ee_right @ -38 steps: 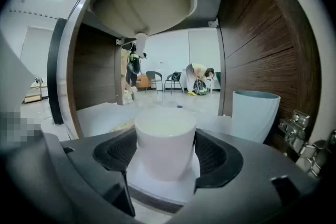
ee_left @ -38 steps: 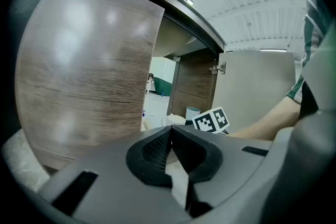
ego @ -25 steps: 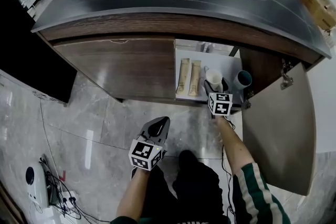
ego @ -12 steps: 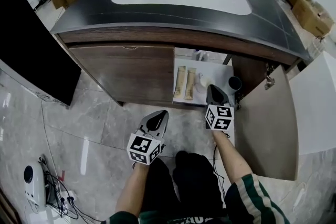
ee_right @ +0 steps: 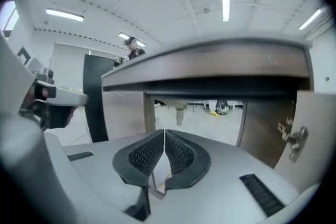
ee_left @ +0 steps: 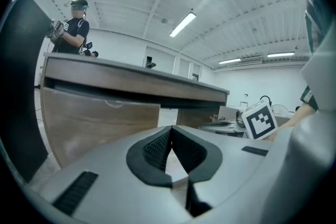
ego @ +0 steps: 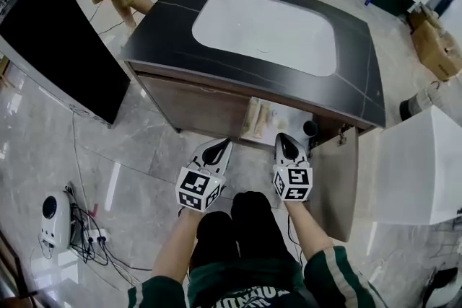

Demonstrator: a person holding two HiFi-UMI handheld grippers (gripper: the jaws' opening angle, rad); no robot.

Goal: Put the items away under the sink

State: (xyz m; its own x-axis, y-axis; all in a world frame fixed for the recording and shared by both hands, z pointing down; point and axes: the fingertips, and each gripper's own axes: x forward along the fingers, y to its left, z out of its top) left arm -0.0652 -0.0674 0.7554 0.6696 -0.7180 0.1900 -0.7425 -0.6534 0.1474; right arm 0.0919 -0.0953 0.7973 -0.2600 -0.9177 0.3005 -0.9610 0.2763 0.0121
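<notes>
Since nothing sits between their pads, the grey left gripper [ego: 216, 148] and the grey right gripper [ego: 283, 141] are both closed and empty, held side by side just in front of the dark-topped wooden sink cabinet [ego: 195, 101]. That idle pose suggests the stowing is done, or nearly so.

Inside the cabinet's open right half lie two tan flat packets [ego: 258, 119] and, right of them, a dark round cup [ego: 309, 128]. They seem tucked back far enough for the wooden door [ego: 336, 184], standing open at the cabinet's right, to close.

On top of the cabinet sits the white oval basin [ego: 267, 29]. Around the cabinet is a polished grey marble floor [ego: 130, 155], with a tall black panel [ego: 58, 47] to its left and brown cardboard boxes [ego: 437, 47] to its right.
</notes>
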